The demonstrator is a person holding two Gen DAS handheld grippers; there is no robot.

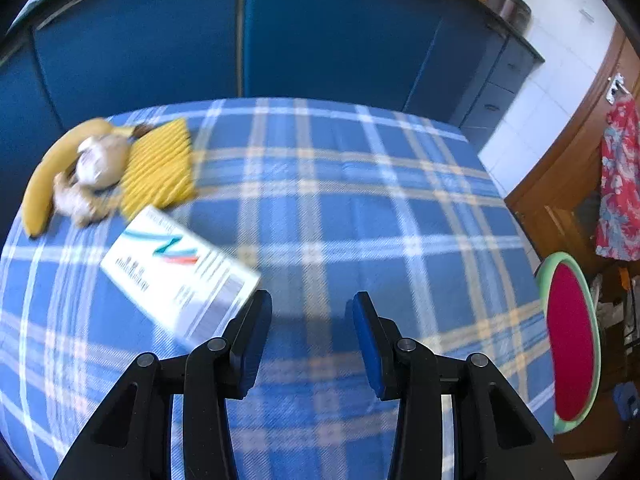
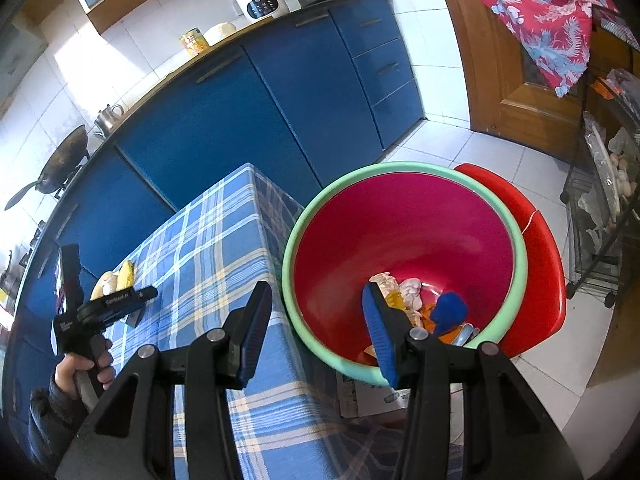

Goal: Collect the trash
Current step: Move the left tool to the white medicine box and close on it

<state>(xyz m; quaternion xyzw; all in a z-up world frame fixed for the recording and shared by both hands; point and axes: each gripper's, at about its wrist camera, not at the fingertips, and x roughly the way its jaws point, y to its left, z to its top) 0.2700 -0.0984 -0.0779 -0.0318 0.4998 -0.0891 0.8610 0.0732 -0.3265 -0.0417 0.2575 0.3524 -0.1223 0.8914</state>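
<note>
Blue kitchen cabinets [image 1: 160,40] stand behind a small table under a blue checked cloth [image 1: 340,208]. On the cloth's far left corner lie a banana [image 1: 44,176], a pale crumpled lump that may be garlic or wrappers [image 1: 96,160], too blurred to tell, and a yellow ridged packet [image 1: 160,168], all touching. Just in front of them lies a flat white box with printed stripes [image 1: 176,276]. The left gripper [image 1: 310,316] hangs over the cloth, pointing steeply down, its jaws apart and empty; the box's near corner sits just beside its left pad, not between the pads. The right gripper [image 2: 316,308] hovers at the table's right edge over a red basin with a green rim [image 2: 296,224], which rests on a red stool [image 2: 540,248] and already holds scraps at its bottom. Its jaws are also apart and hold nothing. The step in hand looks like the left gripper's reach for the next piece of trash, most likely the box. Next, that gripper needs to shift left so the pads straddle the box's edge, close, lift, and carry it across to the basin.
</note>
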